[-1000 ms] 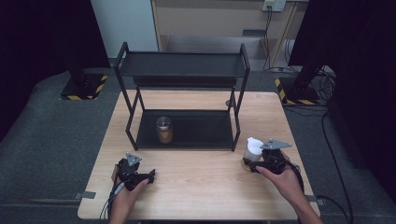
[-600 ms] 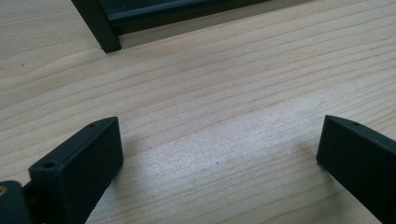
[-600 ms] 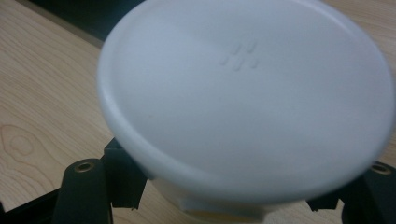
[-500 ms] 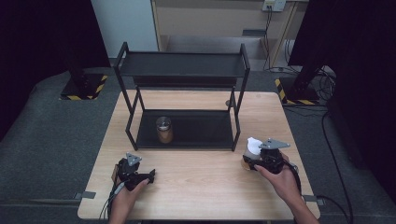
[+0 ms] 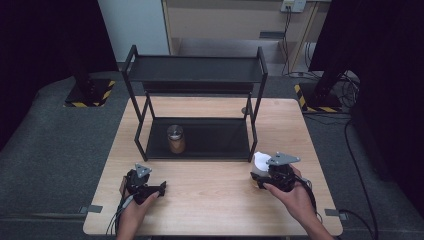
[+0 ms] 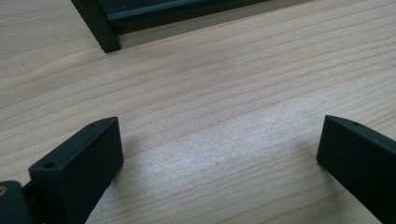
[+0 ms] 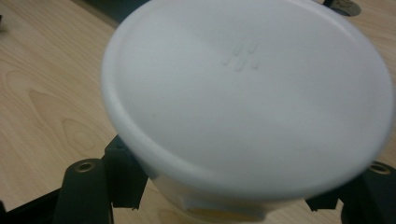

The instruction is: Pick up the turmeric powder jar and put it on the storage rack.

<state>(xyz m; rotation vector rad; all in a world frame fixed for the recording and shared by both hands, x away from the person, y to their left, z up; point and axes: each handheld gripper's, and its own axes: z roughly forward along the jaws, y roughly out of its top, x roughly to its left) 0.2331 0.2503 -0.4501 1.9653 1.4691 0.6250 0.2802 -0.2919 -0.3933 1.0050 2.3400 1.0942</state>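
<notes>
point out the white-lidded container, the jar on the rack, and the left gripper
white-lidded container [image 7: 247, 93]: right gripper view, middle of its white lid.
jar [image 5: 175, 139]: high view, its brown body, on the lower shelf of the black rack [image 5: 195, 70].
left gripper [image 6: 219, 149]: left gripper view, midway between its two open jaws.

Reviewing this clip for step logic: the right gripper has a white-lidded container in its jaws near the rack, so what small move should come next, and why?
Probably lift the white-lidded container a little and carry it toward the black rack. The right gripper is shut on it just in front of the rack's right leg, and the lower shelf beside the brown jar lies open. The left gripper rests open over the table.
</notes>
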